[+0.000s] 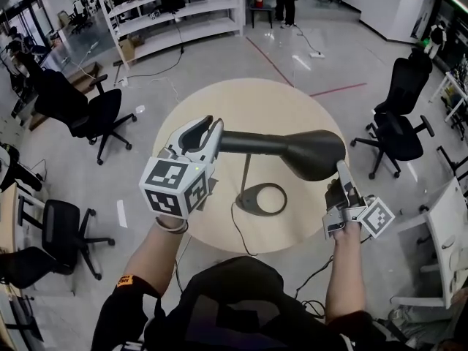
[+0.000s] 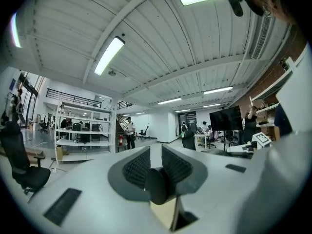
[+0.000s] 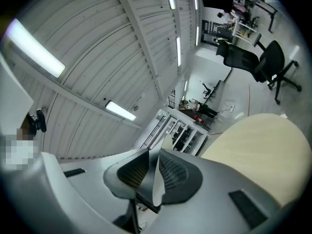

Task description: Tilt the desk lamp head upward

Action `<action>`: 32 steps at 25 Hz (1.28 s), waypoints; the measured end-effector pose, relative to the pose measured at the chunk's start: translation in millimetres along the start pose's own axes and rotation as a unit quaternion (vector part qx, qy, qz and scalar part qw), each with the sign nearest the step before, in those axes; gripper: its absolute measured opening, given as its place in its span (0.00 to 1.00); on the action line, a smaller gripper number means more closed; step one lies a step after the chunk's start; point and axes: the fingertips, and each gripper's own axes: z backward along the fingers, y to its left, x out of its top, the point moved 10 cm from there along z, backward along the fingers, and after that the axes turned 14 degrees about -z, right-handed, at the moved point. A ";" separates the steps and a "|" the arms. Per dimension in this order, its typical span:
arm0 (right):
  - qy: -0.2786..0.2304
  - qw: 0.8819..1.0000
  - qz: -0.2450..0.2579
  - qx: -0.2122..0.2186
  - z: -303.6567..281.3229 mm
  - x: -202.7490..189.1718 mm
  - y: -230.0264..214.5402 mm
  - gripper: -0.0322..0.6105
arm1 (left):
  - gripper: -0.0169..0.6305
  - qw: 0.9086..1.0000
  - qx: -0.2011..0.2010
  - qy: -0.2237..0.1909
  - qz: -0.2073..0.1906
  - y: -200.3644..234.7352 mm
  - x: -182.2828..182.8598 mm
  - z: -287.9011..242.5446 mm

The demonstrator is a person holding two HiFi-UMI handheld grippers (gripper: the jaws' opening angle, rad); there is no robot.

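Both grips look made and the tilt not yet done. The left claw [image 1: 213,139] is clamped on the rear end of the arm [image 1: 252,144], the right claw [image 1: 341,170] on the rim of the lamp head [image 1: 316,154], right of centre. The dark desk lamp [image 1: 281,146] stands mid-frame on the round desk [image 1: 219,104], its arm about level.

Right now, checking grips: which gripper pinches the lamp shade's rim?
The right gripper, on the edge of the lamp shade; the left gripper clamps the lamp arm instead.

Round beige table [image 1: 241,108]; black office chair [image 1: 91,112] left, second chair [image 1: 398,119] right; white shelving [image 1: 175,9] behind.
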 end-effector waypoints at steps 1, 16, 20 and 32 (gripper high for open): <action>0.001 1.000 0.016 0.001 -1.0 3.1 8.8 0.17 | 0.21 1.000 0.001 0.000 0.004 1.2 -5.0 2.5; 0.035 0.977 0.209 -0.020 -37.8 14.8 123.3 0.14 | 0.10 0.997 -0.021 -0.012 0.077 9.3 -53.5 16.6; 0.035 0.965 0.258 -0.024 -46.5 7.6 149.0 0.14 | 0.10 0.995 -0.028 -0.008 0.094 11.2 -63.9 18.8; 0.072 0.922 0.381 0.013 -93.9 -15.9 233.2 0.13 | 0.10 0.990 -0.026 0.044 0.133 12.8 -97.2 16.7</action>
